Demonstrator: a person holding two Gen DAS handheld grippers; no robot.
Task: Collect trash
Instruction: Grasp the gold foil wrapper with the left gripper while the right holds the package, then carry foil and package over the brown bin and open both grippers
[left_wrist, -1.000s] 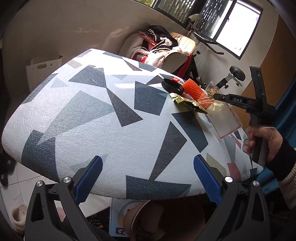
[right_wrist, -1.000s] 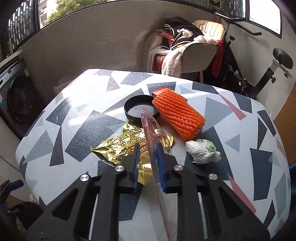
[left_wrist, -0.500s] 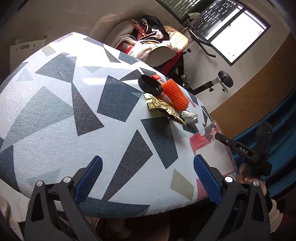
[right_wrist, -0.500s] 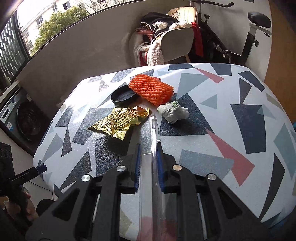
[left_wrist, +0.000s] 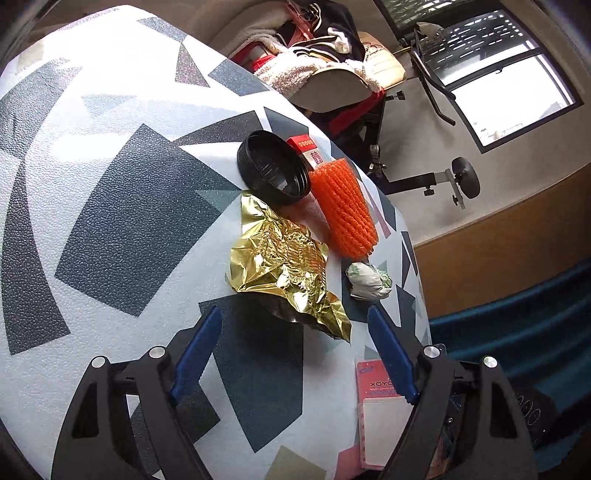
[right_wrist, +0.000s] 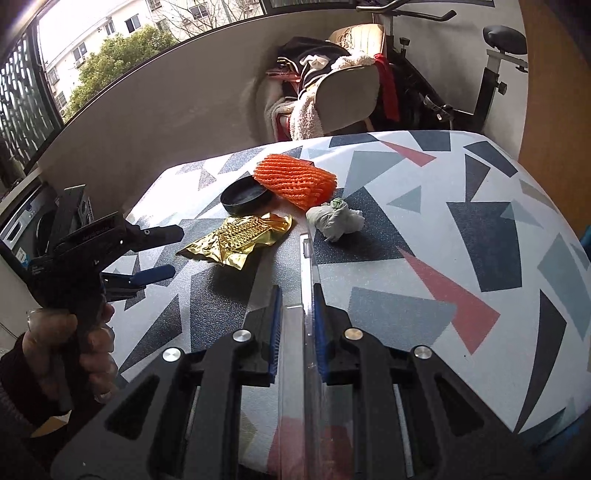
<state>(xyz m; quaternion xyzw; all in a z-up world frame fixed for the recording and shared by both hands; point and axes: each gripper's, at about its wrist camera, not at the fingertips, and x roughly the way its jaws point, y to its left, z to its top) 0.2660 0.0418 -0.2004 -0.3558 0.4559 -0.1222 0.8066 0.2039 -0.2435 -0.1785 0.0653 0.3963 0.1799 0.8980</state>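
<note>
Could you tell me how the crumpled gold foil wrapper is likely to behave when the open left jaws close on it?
The gold foil wrapper looks thin and creased, so it is probably very light and would crumple rather than resist. Its shiny surface may slip. Lying nearly flat on the table, it may be hard to get under.

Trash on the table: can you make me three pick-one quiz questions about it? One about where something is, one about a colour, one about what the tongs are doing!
1. Where is the crumpled white wad?
A. inside the black lid
B. on the table beside the orange net
C. on the chair

2. What colour is the crinkly wrapper?
A. gold
B. purple
C. green

3. What are the right tongs doing?
A. open, holding nothing
B. shut on the orange net
C. shut on a clear plastic package

Answers:
1 B: the wad lies on the table, next to the orange net.
2 A: it shines gold.
3 C: the clear plastic package stands edge-on between the blue pads.
</note>
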